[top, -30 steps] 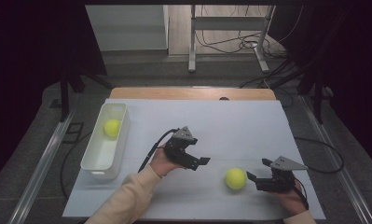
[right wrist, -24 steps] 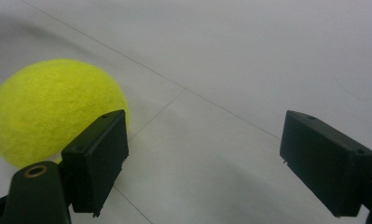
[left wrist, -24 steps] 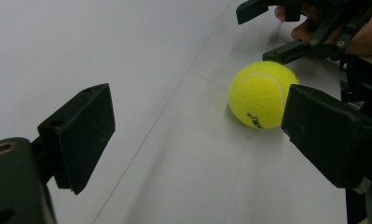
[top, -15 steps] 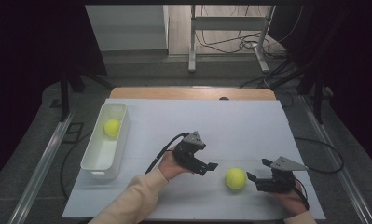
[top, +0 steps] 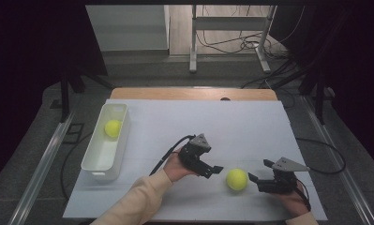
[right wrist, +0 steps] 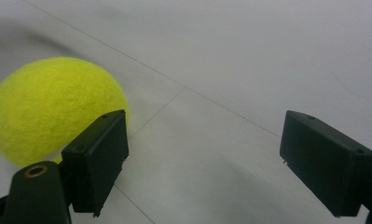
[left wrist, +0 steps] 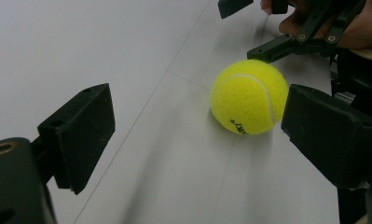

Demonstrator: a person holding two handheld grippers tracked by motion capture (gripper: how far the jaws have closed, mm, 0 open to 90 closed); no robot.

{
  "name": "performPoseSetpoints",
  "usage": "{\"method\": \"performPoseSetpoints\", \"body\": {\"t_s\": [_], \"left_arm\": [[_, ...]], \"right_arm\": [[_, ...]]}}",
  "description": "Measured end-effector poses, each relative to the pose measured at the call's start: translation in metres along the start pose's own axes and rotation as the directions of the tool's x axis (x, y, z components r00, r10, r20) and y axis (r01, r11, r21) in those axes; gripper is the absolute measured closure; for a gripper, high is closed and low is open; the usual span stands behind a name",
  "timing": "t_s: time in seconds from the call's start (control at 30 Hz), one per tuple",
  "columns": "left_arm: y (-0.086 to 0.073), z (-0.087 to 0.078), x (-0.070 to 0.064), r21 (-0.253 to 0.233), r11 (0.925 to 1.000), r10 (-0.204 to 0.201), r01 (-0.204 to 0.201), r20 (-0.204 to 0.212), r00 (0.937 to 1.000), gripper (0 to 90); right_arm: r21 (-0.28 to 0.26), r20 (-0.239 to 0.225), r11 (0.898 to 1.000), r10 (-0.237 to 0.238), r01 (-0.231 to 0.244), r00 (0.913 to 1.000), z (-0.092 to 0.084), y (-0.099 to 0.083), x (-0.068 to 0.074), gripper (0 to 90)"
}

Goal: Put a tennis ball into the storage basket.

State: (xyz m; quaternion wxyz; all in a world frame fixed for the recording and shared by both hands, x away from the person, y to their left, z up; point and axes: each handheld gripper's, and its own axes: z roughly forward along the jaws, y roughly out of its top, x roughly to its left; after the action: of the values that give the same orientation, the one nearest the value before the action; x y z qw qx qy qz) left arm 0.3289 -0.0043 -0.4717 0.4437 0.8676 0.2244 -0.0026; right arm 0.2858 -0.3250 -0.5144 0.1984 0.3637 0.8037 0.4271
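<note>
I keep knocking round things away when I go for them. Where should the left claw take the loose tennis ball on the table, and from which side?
Grip the tennis ball across its widest middle, one pad on each side. The left claw stands open beside it; bring it in low from that side, probably straight on, since the ball sits free on the white table and can roll.

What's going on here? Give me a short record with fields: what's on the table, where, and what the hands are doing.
Surface: white table
Loose ball: yellow tennis ball on the table, between both grippers
Stored ball: second ball inside the white bin
Left gripper: open, pointing at the loose ball, not touching
Right gripper: open, empty, beside the loose ball
</note>
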Motion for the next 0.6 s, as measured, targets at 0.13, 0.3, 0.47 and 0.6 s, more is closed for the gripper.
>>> {"method": "performPoseSetpoints", "body": {"t_s": [0.13,0.3,0.47,0.6], "left_arm": [[0.001,0.003,-0.002,0.004,1.0,0.004,-0.004,0.007,1.0,10.3],[0.003,0.007,-0.004,0.008,0.9999,0.009,-0.009,0.013,0.9999,10.3],[0.004,0.01,-0.006,0.011,0.9998,0.015,-0.015,0.019,0.9997,10.3],[0.005,0.011,-0.007,0.013,0.9998,0.017,-0.017,0.023,0.9996,10.3]], "right_arm": [[0.001,0.001,1.0,0.0,0.0,1.0,0.0,0.0,0.0,15.9],[0.003,0.002,1.0,-0.001,0.001,1.0,-0.001,-0.001,0.0,15.9],[0.003,0.004,1.0,-0.002,0.002,1.0,-0.001,-0.001,0.0,15.9],[0.002,0.002,1.0,-0.001,0.001,1.0,-0.001,-0.001,0.0,15.9]]}}
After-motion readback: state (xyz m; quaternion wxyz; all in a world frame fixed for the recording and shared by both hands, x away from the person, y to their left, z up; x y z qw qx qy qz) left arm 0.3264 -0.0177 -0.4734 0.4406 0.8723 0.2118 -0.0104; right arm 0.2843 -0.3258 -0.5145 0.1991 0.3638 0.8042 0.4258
